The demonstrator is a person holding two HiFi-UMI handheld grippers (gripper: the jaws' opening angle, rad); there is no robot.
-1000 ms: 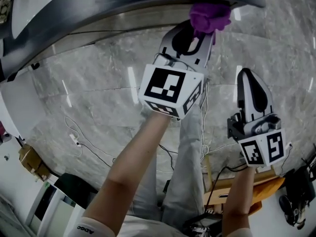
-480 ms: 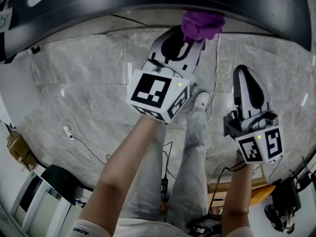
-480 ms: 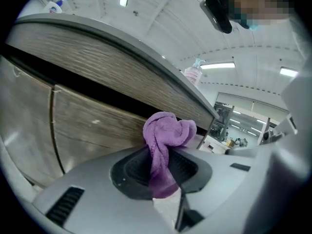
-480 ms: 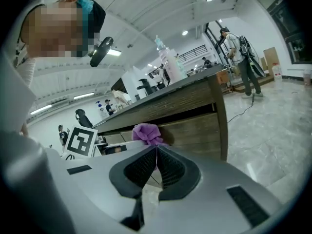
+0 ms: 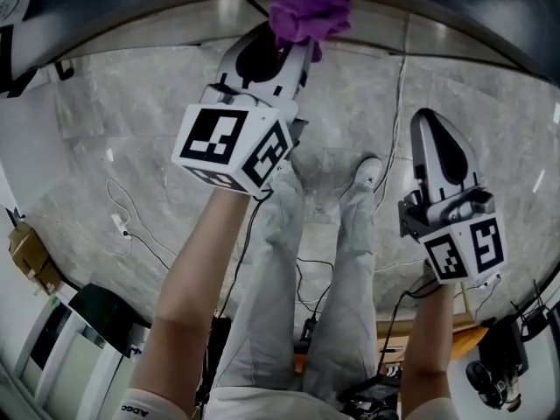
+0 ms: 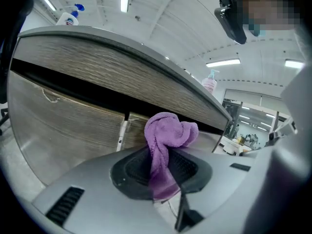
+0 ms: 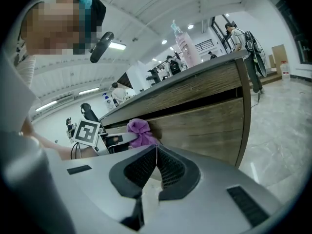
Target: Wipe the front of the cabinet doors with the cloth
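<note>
The left gripper [image 6: 163, 179] is clamped on the purple cloth [image 6: 168, 135], which is bunched against the cabinet doors [image 6: 68, 123]. The right gripper [image 7: 155, 174] hangs beside it — jaws pressed together, nothing between them

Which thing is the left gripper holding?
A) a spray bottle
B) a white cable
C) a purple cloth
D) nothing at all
C: in the left gripper view, the left gripper is shut on the purple cloth, which bunches up above its pads.
</note>
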